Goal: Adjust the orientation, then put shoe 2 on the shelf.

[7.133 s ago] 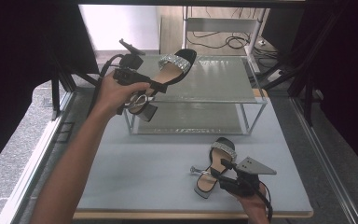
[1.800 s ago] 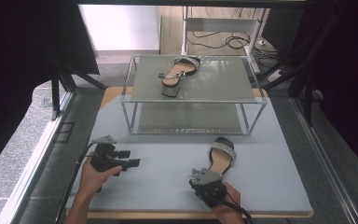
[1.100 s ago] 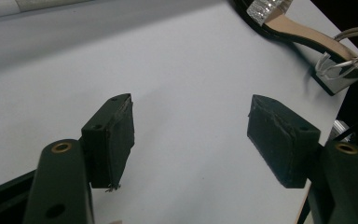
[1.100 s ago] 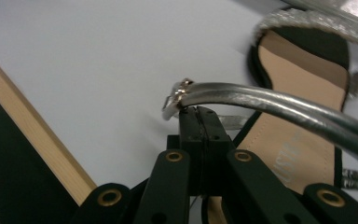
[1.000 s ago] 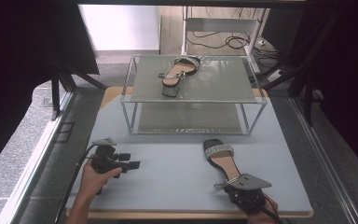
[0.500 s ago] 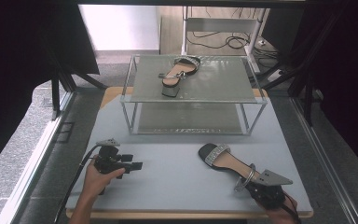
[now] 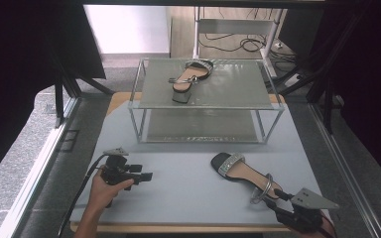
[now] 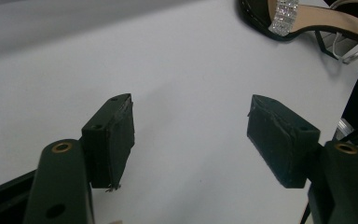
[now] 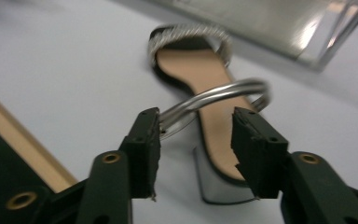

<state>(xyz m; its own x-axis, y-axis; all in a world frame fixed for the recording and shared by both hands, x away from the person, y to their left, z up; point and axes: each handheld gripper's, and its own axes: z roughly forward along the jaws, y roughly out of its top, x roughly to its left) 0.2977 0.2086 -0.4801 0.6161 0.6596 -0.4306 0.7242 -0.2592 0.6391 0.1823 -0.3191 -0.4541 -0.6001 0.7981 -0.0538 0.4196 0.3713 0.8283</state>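
A grey table (image 7: 178, 198) is seen with a glass shelf (image 7: 206, 89) at its far side, on which one sandal (image 7: 188, 79) has been placed. A second sandal (image 7: 245, 173) is lying on the table, now turned with its toe toward the shelf. The right gripper (image 9: 196, 140) has just been opened and the heel released; its jaws stand half apart, the silver ankle strap (image 9: 214, 100) touching the left pad, nothing gripped. The left gripper (image 8: 191, 135) is held wide open and empty, well apart from the sandal. A fresh grasp is probably being prepared before shelving.
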